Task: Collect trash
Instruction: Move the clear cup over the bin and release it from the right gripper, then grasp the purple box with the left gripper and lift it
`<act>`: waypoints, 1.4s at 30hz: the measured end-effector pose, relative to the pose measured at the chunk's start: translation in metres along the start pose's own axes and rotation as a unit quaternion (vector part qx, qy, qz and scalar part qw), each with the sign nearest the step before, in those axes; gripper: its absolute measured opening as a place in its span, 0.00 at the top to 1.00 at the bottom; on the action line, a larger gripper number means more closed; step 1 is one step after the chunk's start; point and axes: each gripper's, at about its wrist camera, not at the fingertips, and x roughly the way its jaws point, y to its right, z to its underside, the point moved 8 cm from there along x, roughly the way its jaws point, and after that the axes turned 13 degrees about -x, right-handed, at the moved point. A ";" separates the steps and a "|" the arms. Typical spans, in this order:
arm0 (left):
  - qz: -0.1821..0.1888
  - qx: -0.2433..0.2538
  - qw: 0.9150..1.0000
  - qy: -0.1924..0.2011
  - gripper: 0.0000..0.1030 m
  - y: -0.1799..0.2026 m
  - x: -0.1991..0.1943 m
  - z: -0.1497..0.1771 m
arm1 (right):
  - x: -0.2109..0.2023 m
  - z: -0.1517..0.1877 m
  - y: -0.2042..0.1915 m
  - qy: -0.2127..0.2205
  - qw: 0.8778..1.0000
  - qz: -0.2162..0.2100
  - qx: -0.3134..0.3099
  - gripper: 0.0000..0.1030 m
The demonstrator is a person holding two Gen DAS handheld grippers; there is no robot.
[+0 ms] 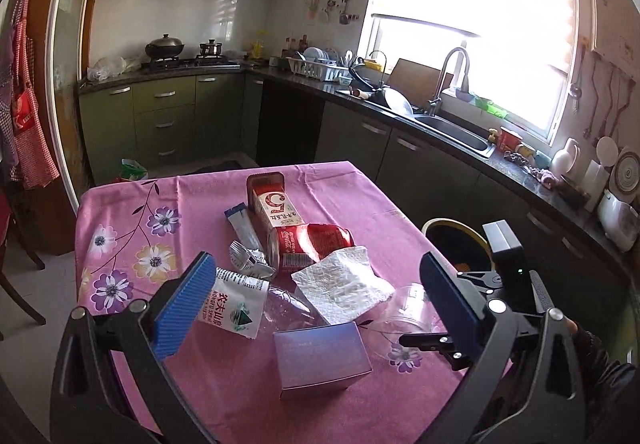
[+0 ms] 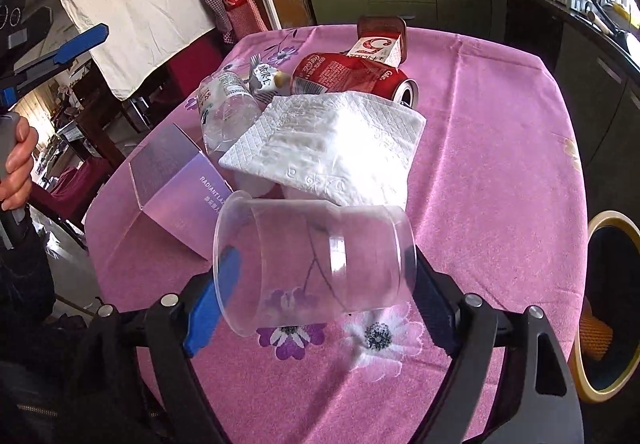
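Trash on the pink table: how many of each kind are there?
Boxes and cartons: 2, purple box, milk carton
Cans: 1, red can
Plastic bottles: 1
Clear cups: 1
Paper towels: 1
Wrappers: 2, silver, blue-topped
Total: 8

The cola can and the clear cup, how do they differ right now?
The cola can is red, opaque and dented; the clear cup is see-through and keeps its shape. The can lies in the middle of the pile with the napkin against it; the cup lies nearer, apart from the pile, between the fingers of the right claw. Both lie on their sides on the pink cloth.
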 end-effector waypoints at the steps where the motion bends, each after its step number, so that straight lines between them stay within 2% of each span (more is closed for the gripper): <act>1: -0.001 0.002 1.000 -0.003 0.06 0.000 0.002 0.001 | -0.003 0.000 -0.001 0.004 1.000 0.002 0.000 0.21; 6: 0.002 0.012 1.000 -0.013 0.06 0.006 0.004 0.007 | -0.042 0.003 0.017 0.033 0.999 0.033 0.025 0.20; 10: -0.003 0.026 0.999 -0.017 0.06 0.010 0.005 0.015 | -0.093 0.026 0.081 0.053 0.988 0.105 0.103 0.20; 12: -0.009 0.031 0.999 -0.021 0.06 0.010 0.007 0.020 | -0.113 0.046 0.123 0.047 0.976 0.152 0.151 0.20; 16: -0.014 0.027 0.999 -0.037 0.06 0.007 0.013 0.031 | -0.129 0.096 0.203 0.001 0.942 0.242 0.234 0.20; 19: -0.016 0.021 0.998 -0.051 0.06 0.006 0.018 0.040 | -0.124 0.122 0.248 -0.021 0.923 0.266 0.277 0.20; 23: -0.024 0.018 0.997 -0.066 0.06 0.004 0.025 0.052 | -0.118 0.143 0.284 -0.015 0.905 0.280 0.320 0.12; 29: -0.035 0.021 0.996 -0.084 0.06 0.002 0.032 0.069 | -0.127 0.141 0.259 0.011 0.911 0.275 0.308 0.11; 35: -0.070 0.031 0.993 -0.085 0.06 -0.004 0.041 0.088 | -0.135 0.137 0.224 0.030 0.919 0.264 0.291 0.09; 42: -0.075 0.021 0.992 -0.104 0.06 -0.013 0.057 0.107 | -0.135 0.126 0.200 0.039 0.927 0.253 0.275 0.09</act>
